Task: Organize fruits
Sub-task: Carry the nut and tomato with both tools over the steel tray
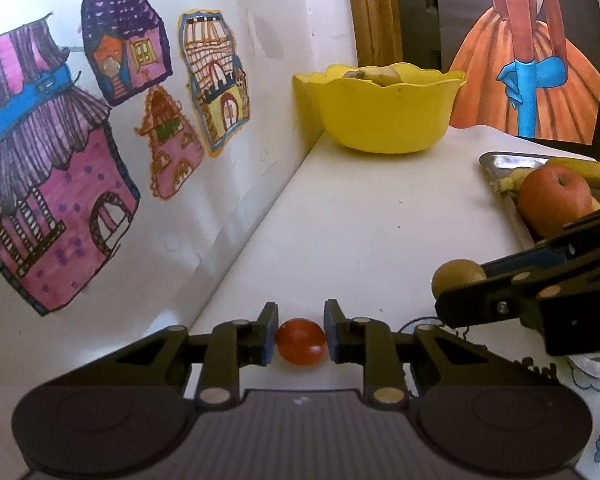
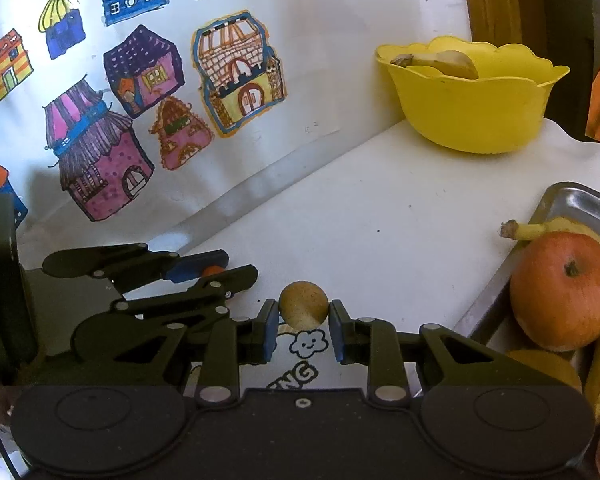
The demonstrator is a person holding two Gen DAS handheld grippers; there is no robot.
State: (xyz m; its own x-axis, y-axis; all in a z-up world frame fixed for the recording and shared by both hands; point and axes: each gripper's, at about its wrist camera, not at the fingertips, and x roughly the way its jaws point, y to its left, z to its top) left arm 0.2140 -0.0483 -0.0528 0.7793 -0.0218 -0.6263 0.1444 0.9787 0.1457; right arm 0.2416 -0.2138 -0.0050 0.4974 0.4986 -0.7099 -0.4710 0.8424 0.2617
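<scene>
House drawings (image 2: 140, 120) on wall (hand-coloured); painted orange-skirted figure (image 1: 528, 60) behind white table (image 1: 360, 220).

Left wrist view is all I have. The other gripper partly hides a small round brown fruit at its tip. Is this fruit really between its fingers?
Observer: Yes. The small round brown fruit sits between the fingers of the right gripper, and both touch it.
Operator: What lies in the yellow plastic bowl?
Observer: A banana with a dark stem lies inside the yellow plastic bowl.
Operator: Is something drawn near the fruit?
Observer: A smiling cloud drawing shows on the white table, just below the fruit in the picture.
</scene>
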